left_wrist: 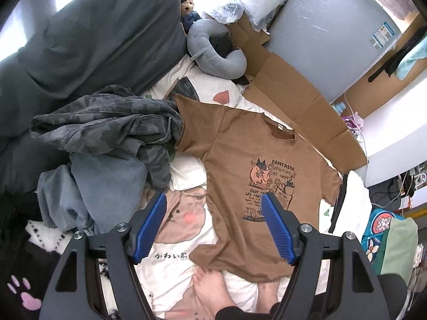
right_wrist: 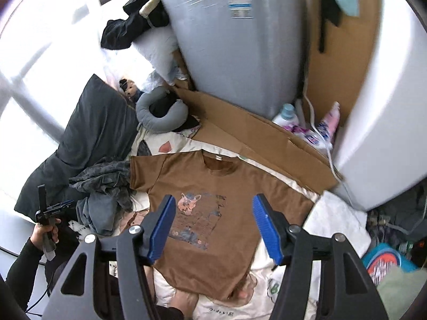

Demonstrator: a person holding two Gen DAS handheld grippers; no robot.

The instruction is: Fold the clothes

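Note:
A brown T-shirt [left_wrist: 240,165] with a cat print lies spread flat, front up, on a white cartoon-printed bed cover [left_wrist: 170,264]. The same T-shirt [right_wrist: 226,186] fills the middle of the right wrist view. My left gripper [left_wrist: 214,202] hangs high above the shirt's lower left part, blue pads wide apart with nothing between them. My right gripper [right_wrist: 213,202] also hovers well above the shirt, open and empty. In the right wrist view, a hand at the far left holds the left gripper [right_wrist: 57,208].
A heap of camouflage and blue denim clothes [left_wrist: 106,144] lies left of the shirt. A dark grey pillow [left_wrist: 101,40], a grey neck pillow [left_wrist: 213,50], flattened cardboard [left_wrist: 299,101] and a wrapped grey mattress [left_wrist: 320,26] lie behind. Bare feet [left_wrist: 213,288] rest at the shirt's hem.

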